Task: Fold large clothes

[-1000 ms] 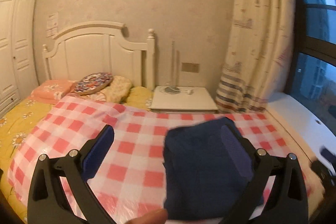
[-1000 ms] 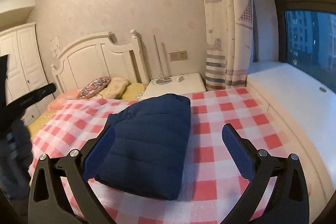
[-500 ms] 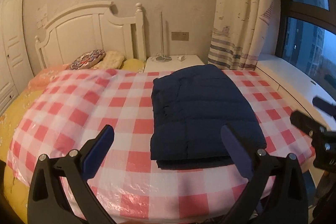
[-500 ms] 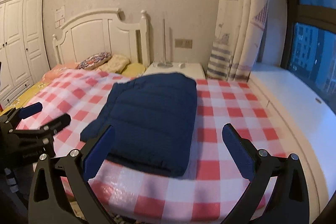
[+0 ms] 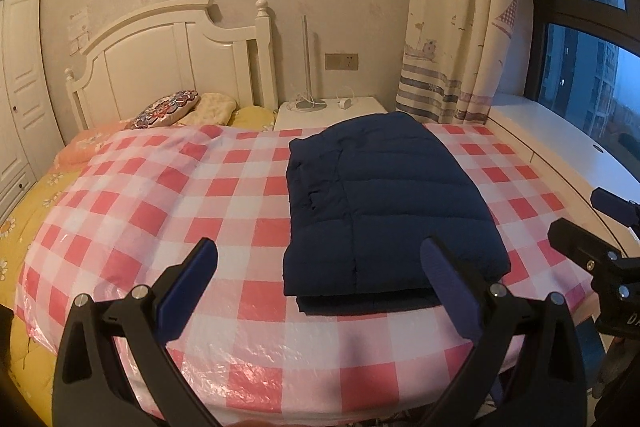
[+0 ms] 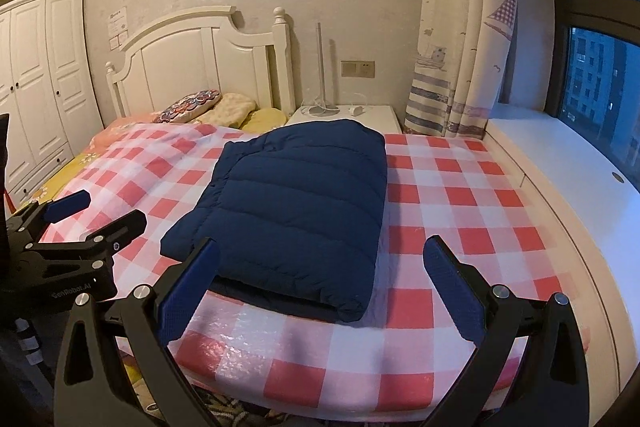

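A navy quilted jacket [image 5: 384, 203] lies folded into a neat rectangle on the red-and-white checked sheet [image 5: 168, 211] of the bed, also seen as the folded jacket [image 6: 296, 203] in the right wrist view. My left gripper [image 5: 320, 267] is open and held back at the foot of the bed, clear of the jacket. My right gripper [image 6: 324, 267] is open too, above the bed's near edge with nothing between its fingers. Each gripper shows in the other's view: the right gripper [image 5: 592, 227] at the far right, the left gripper [image 6: 92, 215] at the far left.
A white headboard [image 5: 172, 59] and pillows [image 5: 168, 109] stand at the far end. A white nightstand [image 5: 332, 107] with a lamp sits beside a patterned curtain [image 5: 456, 27]. A white window ledge [image 6: 568, 167] runs along the right, a wardrobe [image 6: 44, 75] on the left.
Both grippers have drawn back and up from the jacket toward the foot of the bed. The jacket stays folded on the sheet and now shows whole.
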